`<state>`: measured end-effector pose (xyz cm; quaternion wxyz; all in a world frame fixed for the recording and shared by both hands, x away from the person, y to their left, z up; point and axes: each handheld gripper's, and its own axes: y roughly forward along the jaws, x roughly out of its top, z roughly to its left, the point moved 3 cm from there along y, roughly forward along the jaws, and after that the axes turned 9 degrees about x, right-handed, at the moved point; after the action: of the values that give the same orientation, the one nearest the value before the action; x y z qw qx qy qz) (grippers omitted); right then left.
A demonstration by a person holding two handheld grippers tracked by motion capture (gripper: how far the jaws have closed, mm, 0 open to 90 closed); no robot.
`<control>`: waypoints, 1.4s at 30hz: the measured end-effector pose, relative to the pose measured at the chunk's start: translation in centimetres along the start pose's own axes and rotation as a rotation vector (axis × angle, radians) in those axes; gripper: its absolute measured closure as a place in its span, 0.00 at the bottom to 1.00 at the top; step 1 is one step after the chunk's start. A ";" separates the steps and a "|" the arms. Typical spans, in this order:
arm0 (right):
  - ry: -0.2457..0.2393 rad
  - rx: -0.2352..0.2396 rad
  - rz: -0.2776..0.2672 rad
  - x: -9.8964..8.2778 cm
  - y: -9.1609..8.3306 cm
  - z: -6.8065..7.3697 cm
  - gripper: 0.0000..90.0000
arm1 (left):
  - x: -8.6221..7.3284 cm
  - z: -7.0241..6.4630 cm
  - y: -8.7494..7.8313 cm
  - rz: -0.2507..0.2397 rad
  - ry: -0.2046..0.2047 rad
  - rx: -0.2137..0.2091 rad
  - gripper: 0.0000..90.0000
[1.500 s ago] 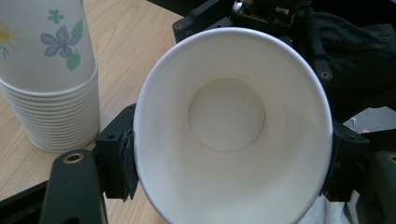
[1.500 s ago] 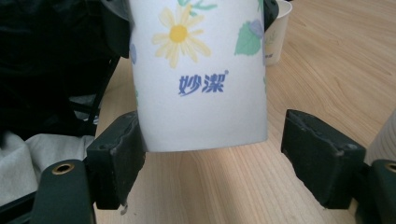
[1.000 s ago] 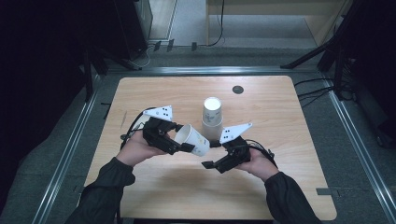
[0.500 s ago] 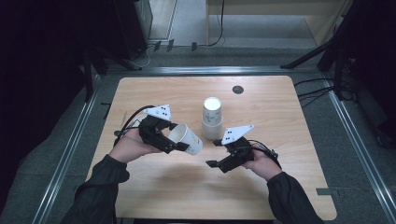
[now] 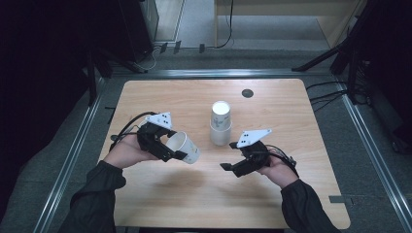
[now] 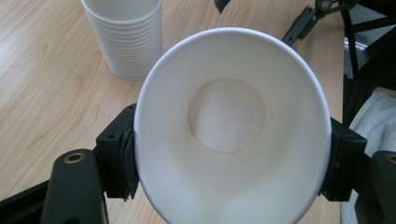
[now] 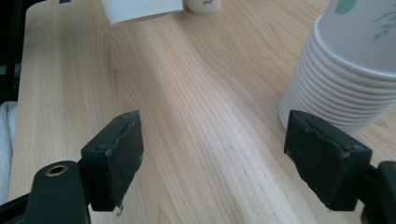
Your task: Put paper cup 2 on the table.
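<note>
High view: the left gripper [image 5: 177, 154] is clamped on a single white paper cup [image 5: 185, 147], held tipped on its side above the wooden surface [image 5: 160, 199], mouth toward the hand and base toward the middle of the surface. A stack of cups [image 5: 220, 123] stands upright near the centre, just beyond and between the two grippers, apart from the held cup. The right gripper [image 5: 228, 168] hovers low near the stack, its jaws apart and holding nothing. A small dark disc [image 5: 247, 92] lies near the far edge.

Left gripper view: the cup [image 6: 233, 135] opens toward the camera, its rim squeezed into an oval by a pad on each side; the stack [image 6: 126, 39] stands behind it.

Right gripper view: the pads [image 7: 123, 154] stand wide apart over bare wood, the stack [image 7: 345, 65] just beside the right-hand jaw.
</note>
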<state>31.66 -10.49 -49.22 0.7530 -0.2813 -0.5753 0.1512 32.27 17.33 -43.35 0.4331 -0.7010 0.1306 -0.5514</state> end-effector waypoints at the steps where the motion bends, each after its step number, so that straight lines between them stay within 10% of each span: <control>1: 0.001 0.001 -0.003 0.0 -0.1 0.0 0.23 | -0.2 0.1 -0.1 0.003 -0.001 0.000 0.27; 42: 0.105 -0.102 -0.059 -1.4 -3.9 -4.8 0.23 | -9.9 3.6 -4.5 0.193 -0.124 0.184 0.27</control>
<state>35.48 -15.61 -48.82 0.7710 -0.3096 -0.5500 0.0845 30.63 28.16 -46.57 0.5539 -0.6750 0.1192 -0.4726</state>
